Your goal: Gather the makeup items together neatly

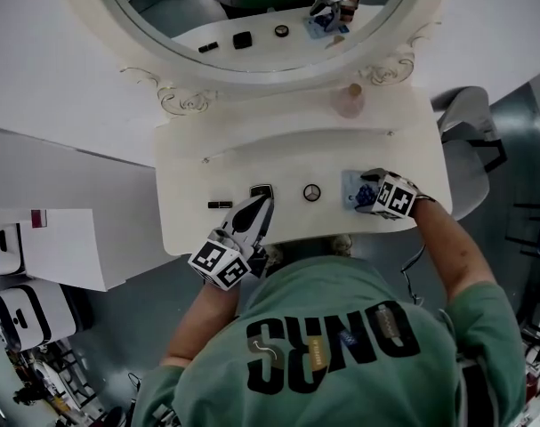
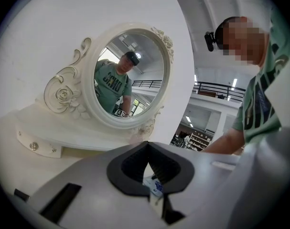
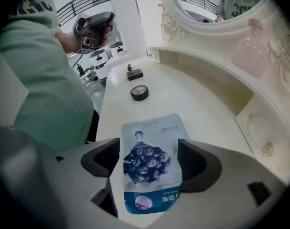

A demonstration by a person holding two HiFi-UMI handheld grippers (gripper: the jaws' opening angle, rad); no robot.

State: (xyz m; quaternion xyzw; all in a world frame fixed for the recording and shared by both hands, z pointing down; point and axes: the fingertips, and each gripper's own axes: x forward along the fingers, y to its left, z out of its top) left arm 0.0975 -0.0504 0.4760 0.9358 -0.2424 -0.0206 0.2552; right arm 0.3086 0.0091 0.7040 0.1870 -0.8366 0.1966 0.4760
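A blue face-mask sachet [image 3: 152, 151] printed with blueberries lies flat on the white vanity top [image 1: 189, 194]. My right gripper [image 3: 149, 159] points steeply down over it, open, with a pad on each side and neither touching it. In the head view that gripper [image 1: 367, 196] is at the table's right, over the sachet [image 1: 351, 185]. To the left lie a round black compact [image 1: 312, 192], a square black case [image 1: 261, 189] and a small black stick [image 1: 220, 205]. My left gripper [image 1: 254, 212] is held level at the front edge below the square case, shut and holding nothing.
A pink bottle [image 1: 349, 101] stands on the raised shelf under the oval mirror [image 1: 261, 7]. A grey chair [image 1: 470, 149] is to the right of the table. White boxes [image 1: 38, 247] sit on the floor to the left. The person's body is close against the front edge.
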